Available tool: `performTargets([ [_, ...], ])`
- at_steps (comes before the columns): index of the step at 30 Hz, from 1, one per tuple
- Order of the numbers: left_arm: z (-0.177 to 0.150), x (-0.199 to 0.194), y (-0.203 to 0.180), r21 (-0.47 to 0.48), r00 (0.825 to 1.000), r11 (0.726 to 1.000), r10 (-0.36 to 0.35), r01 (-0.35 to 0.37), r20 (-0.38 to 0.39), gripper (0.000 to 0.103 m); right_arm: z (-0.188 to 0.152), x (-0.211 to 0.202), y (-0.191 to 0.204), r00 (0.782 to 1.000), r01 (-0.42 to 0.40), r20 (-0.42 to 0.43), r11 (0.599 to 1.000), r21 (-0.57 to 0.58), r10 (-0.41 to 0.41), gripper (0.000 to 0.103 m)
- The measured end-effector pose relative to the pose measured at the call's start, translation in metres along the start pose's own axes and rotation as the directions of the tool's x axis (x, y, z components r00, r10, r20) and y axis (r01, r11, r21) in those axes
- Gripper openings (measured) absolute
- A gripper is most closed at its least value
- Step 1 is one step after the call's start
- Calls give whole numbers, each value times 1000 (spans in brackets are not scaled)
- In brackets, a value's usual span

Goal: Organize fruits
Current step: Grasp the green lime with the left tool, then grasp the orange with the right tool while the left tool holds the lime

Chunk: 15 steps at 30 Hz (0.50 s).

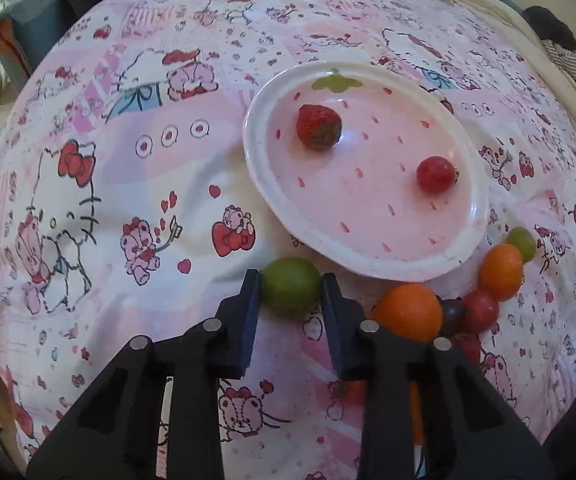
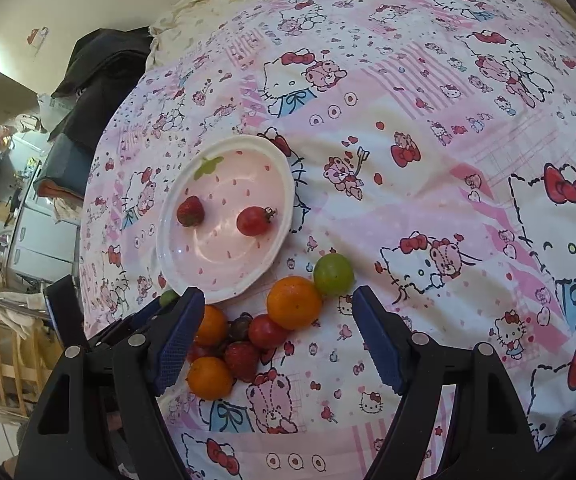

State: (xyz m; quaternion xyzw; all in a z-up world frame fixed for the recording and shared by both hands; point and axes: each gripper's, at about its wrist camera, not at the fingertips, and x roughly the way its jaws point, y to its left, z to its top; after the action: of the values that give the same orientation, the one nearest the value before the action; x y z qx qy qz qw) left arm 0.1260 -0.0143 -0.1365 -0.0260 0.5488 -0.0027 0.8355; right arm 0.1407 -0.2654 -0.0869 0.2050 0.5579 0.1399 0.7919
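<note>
Right now your left gripper (image 1: 291, 286) has its two pads pressed against either side of a green fruit (image 1: 291, 286) lying just beside the near rim of the pink plate (image 1: 272, 200), a grip low and square enough, I judge, to lift it over that rim. Your right gripper (image 2: 276, 338) hangs wide apart and empty above the pile of loose fruit (image 2: 248, 336) on the bedsheet (image 2: 428, 208). On the plate sit a strawberry (image 1: 319, 127) and a red tomato (image 1: 435, 174), well apart, leaving room.

Left gripper (image 1: 291, 286) clamped shut; right gripper (image 2: 278, 312) spread wide.
</note>
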Motion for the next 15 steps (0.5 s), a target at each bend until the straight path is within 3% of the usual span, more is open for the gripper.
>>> performTargets([
  [6, -3, -21, 11, -69, 1000, 997, -28, 29, 5, 26, 2, 1, -7, 1000, 10, -5, 1000, 24, -10, 79],
  [9, -6, -42, 18, -105, 999, 994, -37, 38, 9, 26, 2, 10, -15, 998, -21, -55, 997, 69, 25, 78],
  [13, -8, -66, 24, -139, 996, 986, -88, 86, -8, 26, 0, 37, -19, 987, -42, -151, 991, 126, 61, 62],
  [15, -11, -75, 27, -144, 996, 986, -91, 89, -11, 26, -2, 48, -20, 982, -41, -175, 988, 149, 67, 59],
])
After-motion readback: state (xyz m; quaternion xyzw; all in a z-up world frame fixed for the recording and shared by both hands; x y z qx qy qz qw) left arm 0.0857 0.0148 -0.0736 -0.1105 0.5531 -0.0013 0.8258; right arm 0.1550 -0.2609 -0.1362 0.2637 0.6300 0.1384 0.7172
